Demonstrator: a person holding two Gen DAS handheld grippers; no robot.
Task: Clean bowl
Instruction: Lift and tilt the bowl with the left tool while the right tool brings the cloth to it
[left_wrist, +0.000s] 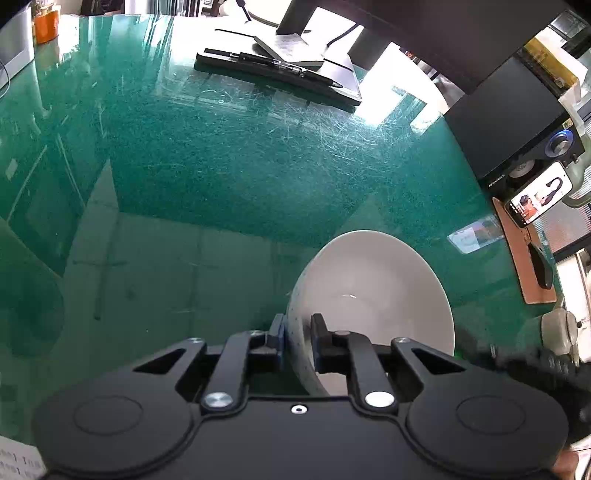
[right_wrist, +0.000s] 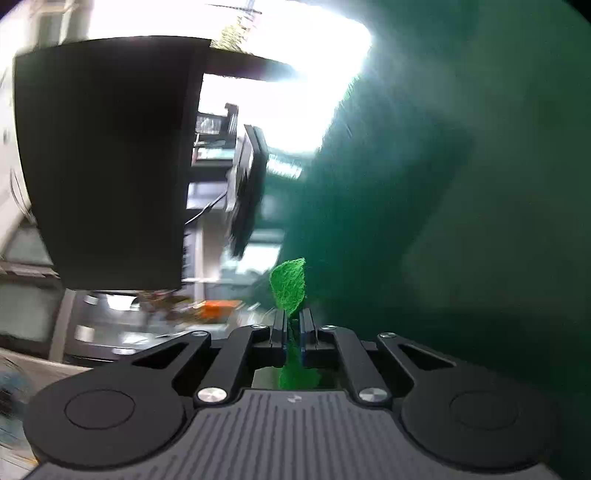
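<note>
A white bowl (left_wrist: 369, 288) is tilted up on the green glass table (left_wrist: 221, 166) in the left wrist view. My left gripper (left_wrist: 298, 322) is shut on the bowl's near rim, one finger outside the wall and one inside. In the blurred right wrist view, my right gripper (right_wrist: 292, 318) is shut on a bright green scouring pad (right_wrist: 289, 283), which sticks out past the fingertips and hangs down behind them. The bowl does not show in the right wrist view.
A black tablet with pens (left_wrist: 280, 74) lies at the table's far side. A black speaker (left_wrist: 517, 125), a phone (left_wrist: 539, 195) and a mouse on a brown pad (left_wrist: 535, 262) stand at the right. A dark box (right_wrist: 107, 162) fills the right view's left half.
</note>
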